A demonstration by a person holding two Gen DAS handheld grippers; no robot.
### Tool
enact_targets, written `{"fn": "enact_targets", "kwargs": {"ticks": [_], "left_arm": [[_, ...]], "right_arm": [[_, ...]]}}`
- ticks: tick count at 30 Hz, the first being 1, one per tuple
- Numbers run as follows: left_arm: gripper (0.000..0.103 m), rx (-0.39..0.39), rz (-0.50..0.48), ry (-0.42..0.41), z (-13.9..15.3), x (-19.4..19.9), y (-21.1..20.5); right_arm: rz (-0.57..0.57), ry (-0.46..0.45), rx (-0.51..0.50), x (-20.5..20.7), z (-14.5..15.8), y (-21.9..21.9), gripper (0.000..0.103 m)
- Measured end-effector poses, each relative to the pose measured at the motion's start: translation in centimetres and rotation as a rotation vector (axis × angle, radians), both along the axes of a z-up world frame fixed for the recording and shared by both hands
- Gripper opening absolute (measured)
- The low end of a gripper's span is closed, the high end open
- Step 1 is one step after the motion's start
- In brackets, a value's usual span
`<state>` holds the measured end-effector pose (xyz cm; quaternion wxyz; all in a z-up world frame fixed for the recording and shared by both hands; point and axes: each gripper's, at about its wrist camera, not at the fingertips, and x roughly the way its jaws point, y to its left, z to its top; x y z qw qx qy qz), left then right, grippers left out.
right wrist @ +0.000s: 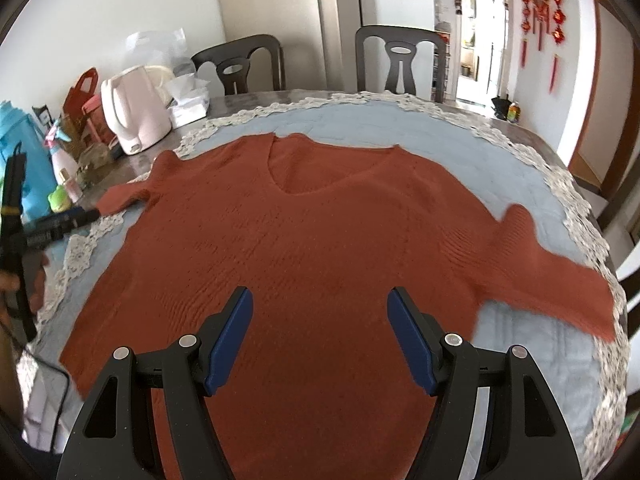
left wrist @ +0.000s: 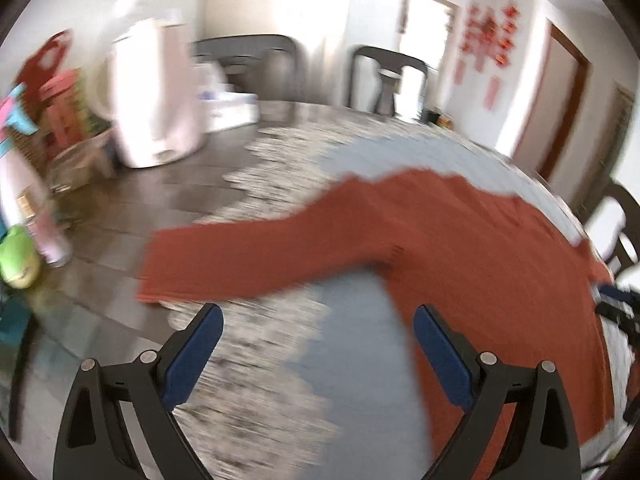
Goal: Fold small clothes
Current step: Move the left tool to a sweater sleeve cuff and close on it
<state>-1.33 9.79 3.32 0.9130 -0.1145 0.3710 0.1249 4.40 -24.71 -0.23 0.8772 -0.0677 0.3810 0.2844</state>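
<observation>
In the right wrist view, the right gripper (right wrist: 320, 334) sits nearest the camera with its two blue-padded fingers (right wrist: 230, 338) spread wide apart, holding nothing, above the lower body of the sweater (right wrist: 304, 248). The rust-red knit sweater lies flat, front side up, on a pale blue tablecloth (right wrist: 532, 368) with a white lace border, its V-neck pointing away from the camera. One sleeve extends toward the right edge of the table; the other reaches left, its cuff lying near the tip of the left gripper (right wrist: 86, 216), which enters from the left edge. In the left wrist view, which is motion-blurred, the left gripper (left wrist: 318, 344) also has its fingers (left wrist: 438, 354) spread wide with nothing between them, positioned just short of the left sleeve (left wrist: 248, 258), which stretches across the lace border onto the dark table surface (left wrist: 160, 188). Contact between the fingers and the cloth cannot be determined. Beyond the sweater, at the far left of the table, stand a pale pink kettle (right wrist: 134, 114), a tissue pack (right wrist: 188, 106) and a red bag (right wrist: 82, 92). Two dark chairs (right wrist: 400, 60) stand behind the table, and red hanging ornaments (right wrist: 540, 4) decorate the far wall.
</observation>
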Motion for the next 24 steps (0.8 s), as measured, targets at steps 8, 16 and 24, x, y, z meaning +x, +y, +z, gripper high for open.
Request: {"fn": "enact_targets", "kwargs": {"ticks": [8, 16, 24], "left_arm": [[0.075, -0.003, 0.176, 0.065, -2.0, 0.8, 6.5], [0.063, -0.009, 0.21, 0.106, -3.4, 1.6, 8.3], [0.041, 0.01, 0.241, 0.111, -3.7, 1.9, 8.7]], "right_arm": [[0.013, 0.04, 0.015, 1.6, -1.1, 1.0, 0.07], [0.01, 0.084, -0.003, 2.4, -2.3, 0.8, 0.07], [0.02, 0.051, -0.044, 2.0, -3.1, 1.0, 0.07]]}}
